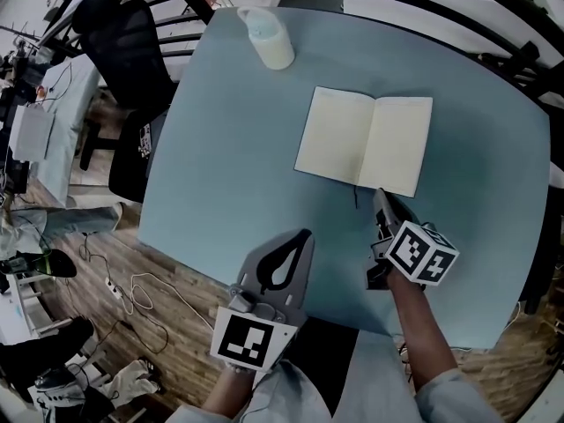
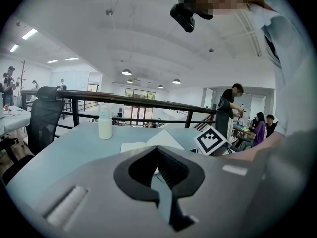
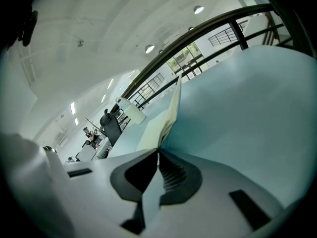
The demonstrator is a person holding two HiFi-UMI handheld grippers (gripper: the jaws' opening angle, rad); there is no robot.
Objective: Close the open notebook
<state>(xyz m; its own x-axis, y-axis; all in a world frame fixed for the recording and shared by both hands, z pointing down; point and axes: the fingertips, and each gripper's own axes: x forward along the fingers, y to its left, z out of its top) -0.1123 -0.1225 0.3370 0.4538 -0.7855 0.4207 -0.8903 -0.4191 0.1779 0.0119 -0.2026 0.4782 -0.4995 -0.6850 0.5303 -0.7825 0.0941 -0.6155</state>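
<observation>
**Right gripper pinches the near edge of the open notebook**

Nearest the person, the left gripper (image 1: 305, 233) hangs over the near edge of the pale blue table (image 1: 220, 174). Its jaws are pressed together with nothing between them.

Just beyond it and to the right, the right gripper (image 1: 379, 193) points at the notebook (image 1: 352, 135). Its jaws are closed on the near edge of the right-hand leaf, just right of the spine. In the right gripper view that leaf runs away from the jaw tips as a thin edge-on line, with the cream left page beside it.

The notebook lies open in the middle of the table, blank cream pages up.

Farther off, near the far left corner, a white bottle (image 1: 271, 38) stands upright, well apart from the notebook. Past the table are a black office chair (image 1: 132, 42) and a dark railing (image 2: 143, 99).
</observation>
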